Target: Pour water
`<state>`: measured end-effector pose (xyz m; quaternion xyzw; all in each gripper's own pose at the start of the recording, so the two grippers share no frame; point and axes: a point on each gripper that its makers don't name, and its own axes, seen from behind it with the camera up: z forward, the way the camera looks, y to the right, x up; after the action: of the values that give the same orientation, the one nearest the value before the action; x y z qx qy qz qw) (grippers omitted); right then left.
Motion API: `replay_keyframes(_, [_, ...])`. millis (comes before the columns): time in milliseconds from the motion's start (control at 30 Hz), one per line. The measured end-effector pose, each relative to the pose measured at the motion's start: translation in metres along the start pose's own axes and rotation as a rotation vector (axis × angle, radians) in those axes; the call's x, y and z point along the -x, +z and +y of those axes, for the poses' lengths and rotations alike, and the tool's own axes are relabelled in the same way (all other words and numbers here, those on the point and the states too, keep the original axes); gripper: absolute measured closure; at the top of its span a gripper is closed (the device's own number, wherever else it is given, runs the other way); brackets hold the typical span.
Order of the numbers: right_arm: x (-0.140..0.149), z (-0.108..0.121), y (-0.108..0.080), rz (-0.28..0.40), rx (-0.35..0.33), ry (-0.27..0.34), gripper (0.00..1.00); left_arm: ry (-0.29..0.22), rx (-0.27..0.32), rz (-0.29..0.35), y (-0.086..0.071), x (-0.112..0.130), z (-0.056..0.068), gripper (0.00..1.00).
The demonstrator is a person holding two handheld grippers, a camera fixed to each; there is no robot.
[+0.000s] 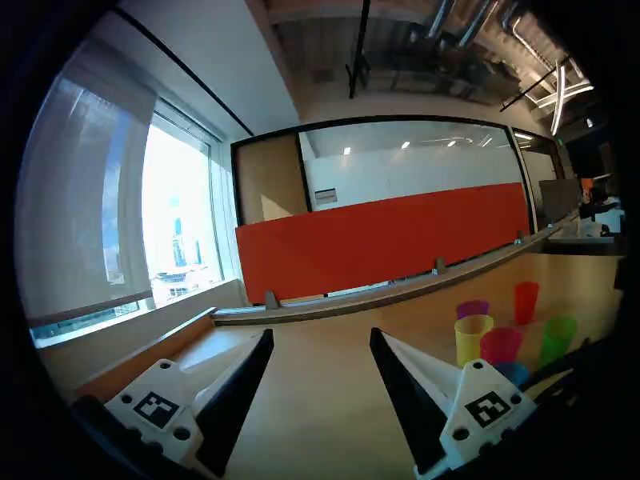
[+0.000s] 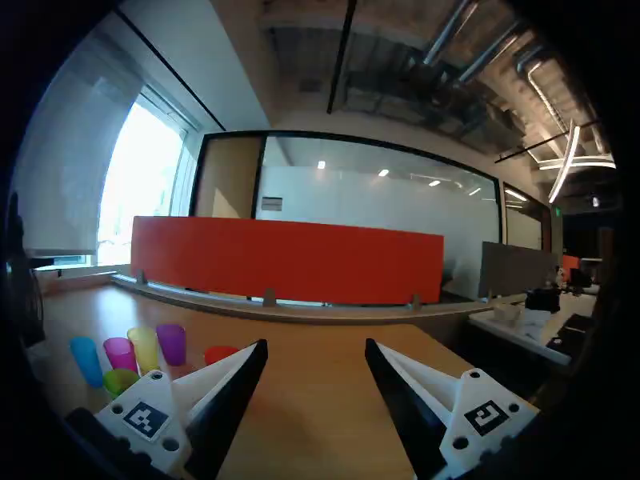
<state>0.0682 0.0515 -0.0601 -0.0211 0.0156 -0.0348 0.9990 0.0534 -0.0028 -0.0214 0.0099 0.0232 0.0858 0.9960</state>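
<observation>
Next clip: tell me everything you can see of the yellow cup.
The yellow cup is a translucent, plastic-looking tumbler, standing upright, mouth up, on the wooden desk. In the right gripper view it stands between the pink cup and the purple cup, within a cluster of coloured cups. Whether it touches them, or holds water, cannot be told. Nothing grips it.
</observation>
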Motion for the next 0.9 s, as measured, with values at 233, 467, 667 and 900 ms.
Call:
replay_keyframes(233, [-0.005, 0.011, -0.001, -0.015, 0.043, 0.044, 0.06, 0.003, -0.027, -0.021, 0.0, 0.018, 0.0, 0.11])
replay_keyframes(467, [-0.013, 0.004, 0.0, -0.02, 0.043, 0.058, 0.06, -0.08, -0.042, -0.002, 0.003, 0.023, 0.002, 0.11])
replay_keyframes(667, [-0.011, -0.001, 0.0, -0.029, 0.042, 0.042, 0.06, -0.118, -0.029, -0.025, 0.011, 0.04, 0.006, 0.11])
replay_keyframes(900, [-0.013, 0.0, 0.0, -0.03, 0.051, 0.036, 0.06, -0.113, -0.03, -0.05, 0.019, 0.056, 0.01, 0.11])
